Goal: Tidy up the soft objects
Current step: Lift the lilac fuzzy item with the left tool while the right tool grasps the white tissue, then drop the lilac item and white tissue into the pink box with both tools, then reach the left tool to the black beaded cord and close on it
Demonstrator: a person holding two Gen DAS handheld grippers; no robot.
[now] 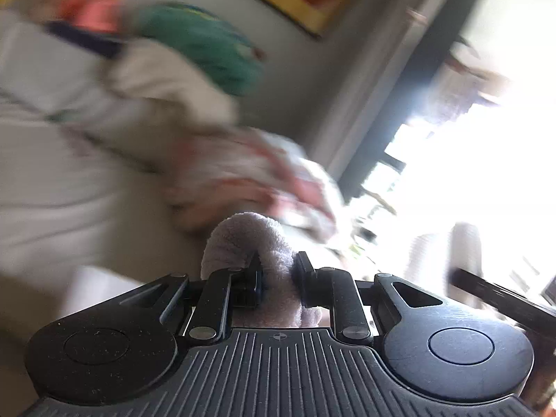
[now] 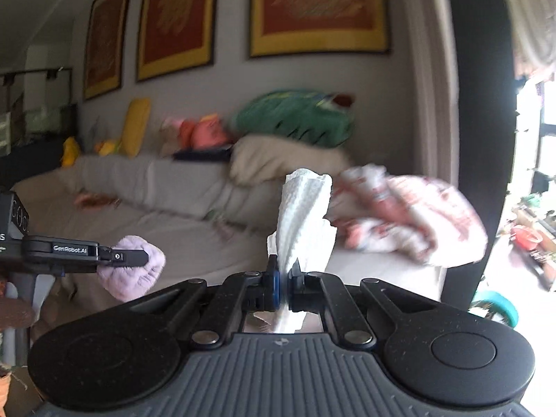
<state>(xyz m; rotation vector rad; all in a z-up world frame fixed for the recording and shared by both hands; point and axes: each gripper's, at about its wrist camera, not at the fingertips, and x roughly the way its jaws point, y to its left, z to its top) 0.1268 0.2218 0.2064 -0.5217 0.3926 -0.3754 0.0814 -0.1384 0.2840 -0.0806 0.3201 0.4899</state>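
Right gripper (image 2: 284, 279) pinches a white paper towel (image 2: 305, 215); left gripper (image 1: 277, 278) clamps a lilac plush cloth (image 1: 243, 243).

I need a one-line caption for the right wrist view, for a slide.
Right gripper pinching a crumpled white paper towel, left gripper holding a fluffy lilac cloth, before a grey sofa.

- Grey wall (image 2: 226, 83) w/ three framed pics (image 2: 318, 7), red centres, yellow borders, dark frames, hung in a row.
- Long sofa (image 2: 166, 187) under beige/grey cover, runs along that wall.
- Dark pillar or door frame (image 2: 479, 111) right of sofa; fringed curtain (image 2: 531, 21) at top right corner.
- Window (image 1: 469, 146) blown out white, strong daylight coming in, dark frame bars.
- Left end of room: dim, shelving (image 2: 31, 104) barely readable.
- Left wrist view heavily motion-blurred.
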